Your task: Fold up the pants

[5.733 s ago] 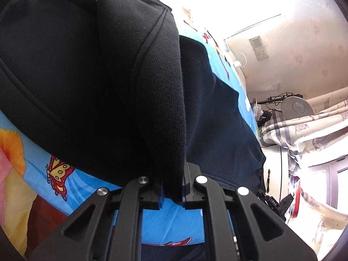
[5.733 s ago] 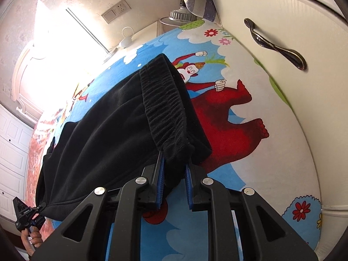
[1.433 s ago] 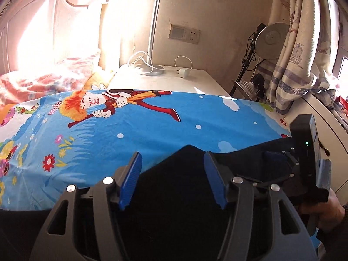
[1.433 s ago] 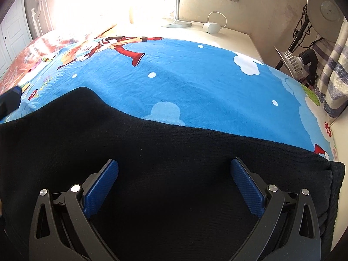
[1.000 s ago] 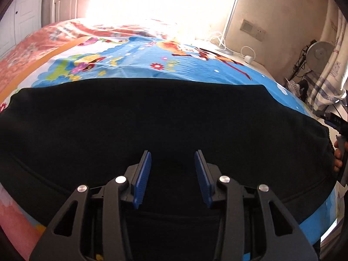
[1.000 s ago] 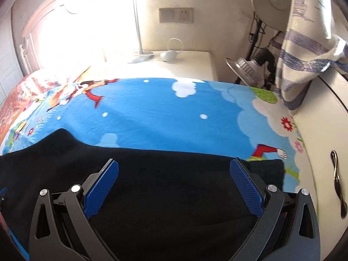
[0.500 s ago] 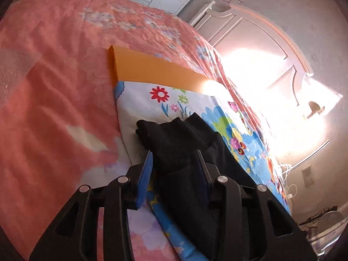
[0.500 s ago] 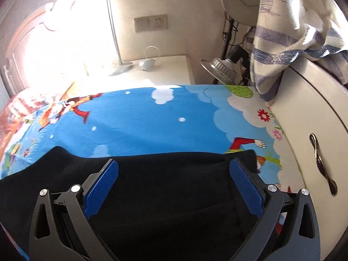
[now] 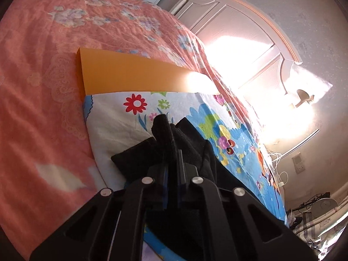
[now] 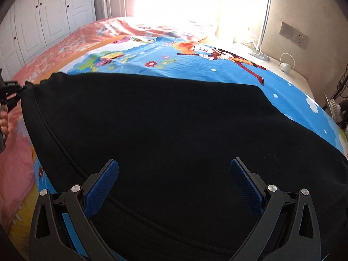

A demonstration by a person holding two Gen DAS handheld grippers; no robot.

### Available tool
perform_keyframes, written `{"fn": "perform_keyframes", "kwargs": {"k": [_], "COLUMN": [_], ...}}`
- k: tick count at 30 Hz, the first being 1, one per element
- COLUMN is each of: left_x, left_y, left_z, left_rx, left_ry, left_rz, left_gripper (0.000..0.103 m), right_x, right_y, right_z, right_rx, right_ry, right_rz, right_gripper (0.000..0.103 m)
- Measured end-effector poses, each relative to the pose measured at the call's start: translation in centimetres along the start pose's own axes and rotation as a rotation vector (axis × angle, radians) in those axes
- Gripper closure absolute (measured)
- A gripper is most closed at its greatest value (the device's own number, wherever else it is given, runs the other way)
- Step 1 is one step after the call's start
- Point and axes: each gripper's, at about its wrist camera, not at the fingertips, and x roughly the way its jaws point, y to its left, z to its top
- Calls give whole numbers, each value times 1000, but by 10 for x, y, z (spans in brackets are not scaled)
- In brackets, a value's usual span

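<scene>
The black pants lie folded in a long band across the cartoon bed sheet. In the left wrist view my left gripper is shut on a bunched end of the pants, with a ridge of cloth standing up between the pads. That same gripper shows at the far left of the right wrist view, at the pants' left corner. My right gripper hovers wide open over the middle of the pants, its blue pads apart with nothing pinched between them.
A pink quilt and an orange band border the sheet on the left. The white headboard and wardrobe doors stand behind. A nightstand with a lamp base and a charger sits at the right.
My left gripper has shut on the end of the pants it straddled half a second ago. The right gripper has swung left from the pants' right end to over their middle, still open.
</scene>
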Motion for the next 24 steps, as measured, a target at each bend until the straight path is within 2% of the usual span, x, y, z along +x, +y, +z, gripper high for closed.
{"fn": "perform_keyframes", "kwargs": {"k": [2,3,5,6,8,10,12,14,17,19,22,23,24], "left_x": [20,24,20,19,15,1,-15,-23,-16,-4,11,19,26], "left_y": [15,23,29,31,33,27,4,-26,-67,-83,-92,-92,-89], "left_z": [-5,-11,-15,-16,-17,-17,-18,-27,-49,-71,-104,-112,-119], "left_rx": [-37,-53,-55,-53,-66,-51,34,152,316,393,500,519,541], "left_ry": [57,67,44,37,19,-28,-82,-93,-26,32,89,114,118], "left_rz": [19,17,-11,-8,20,40,21,-52,-202,-249,-224,-204,-145], "left_gripper": [98,98,97,93,84,82,81,81,81,81,81,76,77], "right_x": [10,10,11,11,12,13,14,14,13,13,13,12,12], "right_y": [-2,-6,-11,-11,-7,-8,-8,-8,-8,-9,-11,-11,-11], "right_z": [-6,-8,-10,-10,-11,-11,-9,-8,-9,-8,-8,-8,-9], "right_rx": [3,17,35,37,30,35,42,50,71,78,89,86,82], "right_ry": [26,12,12,5,-11,-21,-18,-14,-4,-1,2,5,6], "right_rz": [8,22,35,33,14,9,9,3,-3,3,16,17,18], "right_gripper": [5,5,5,5,5,5,4,4,4,4,4,4,4]}}
